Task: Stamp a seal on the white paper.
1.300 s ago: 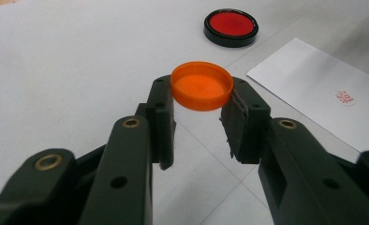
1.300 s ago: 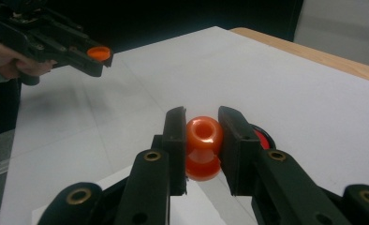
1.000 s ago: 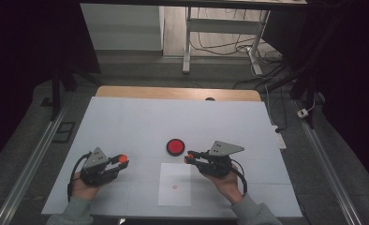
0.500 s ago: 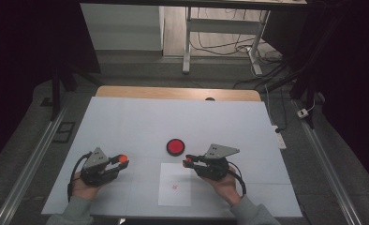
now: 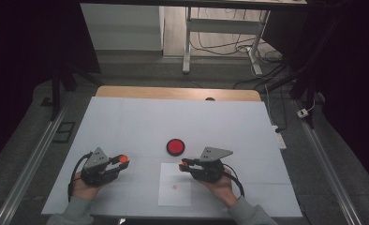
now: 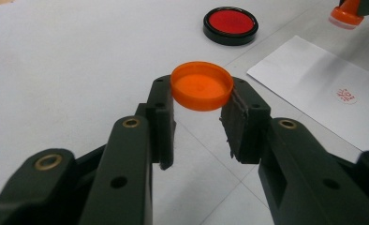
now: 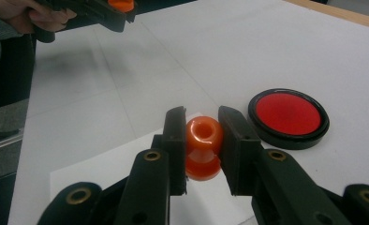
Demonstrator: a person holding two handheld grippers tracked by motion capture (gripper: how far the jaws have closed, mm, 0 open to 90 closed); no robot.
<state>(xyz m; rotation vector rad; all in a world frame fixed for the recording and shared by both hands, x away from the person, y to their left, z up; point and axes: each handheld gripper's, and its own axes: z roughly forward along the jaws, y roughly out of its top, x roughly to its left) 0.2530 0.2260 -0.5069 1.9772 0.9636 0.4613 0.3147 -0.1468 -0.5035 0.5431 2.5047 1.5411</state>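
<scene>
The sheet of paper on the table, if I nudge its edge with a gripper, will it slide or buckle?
The paper looks thin and lies flat and loose on the smooth white table, so it would probably slide easily. Pushed at one corner, it would likely pivot or curl rather than stay stiff.

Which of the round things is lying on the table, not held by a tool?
The red ink pad in its black rim, lying beyond the paper. The orange cap is pinched in the left tool, and the orange stamp in the right tool.
</scene>
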